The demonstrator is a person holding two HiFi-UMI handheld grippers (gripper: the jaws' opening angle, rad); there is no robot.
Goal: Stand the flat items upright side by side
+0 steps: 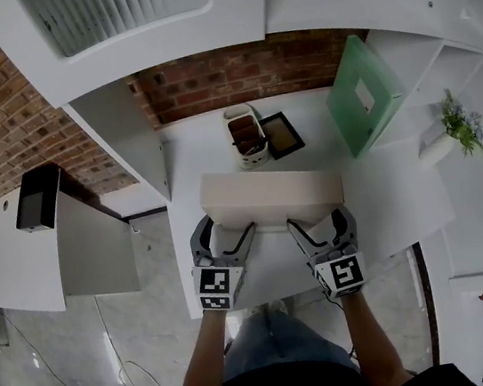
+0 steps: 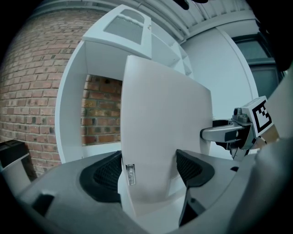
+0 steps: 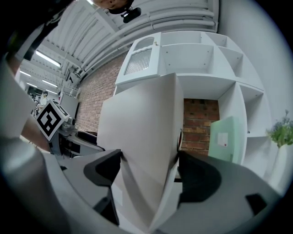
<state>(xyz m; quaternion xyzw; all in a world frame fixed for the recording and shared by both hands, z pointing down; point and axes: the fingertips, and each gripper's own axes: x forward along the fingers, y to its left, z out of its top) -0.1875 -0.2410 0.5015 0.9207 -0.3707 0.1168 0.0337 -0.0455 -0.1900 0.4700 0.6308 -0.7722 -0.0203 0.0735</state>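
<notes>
- Flat file [image 1: 273, 194]: plain white.
- Left tongs [image 1: 227, 233] and right tongs [image 1: 319, 219], at the file's near edge: grey shells, black pads, black-and-white square markers.
- Desk [image 1: 396, 200] under the file: white.
- Folder [image 1: 362, 93] beyond the file, to its right: pale green with a white label.
- Brick wall [image 1: 242, 75] behind the file: red-brown with pale mortar.

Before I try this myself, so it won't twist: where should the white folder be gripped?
Likely its near long edge, from the person's side, one grip toward each end, as the left gripper and right gripper clamp it: the white folder is wide and thin.
</notes>
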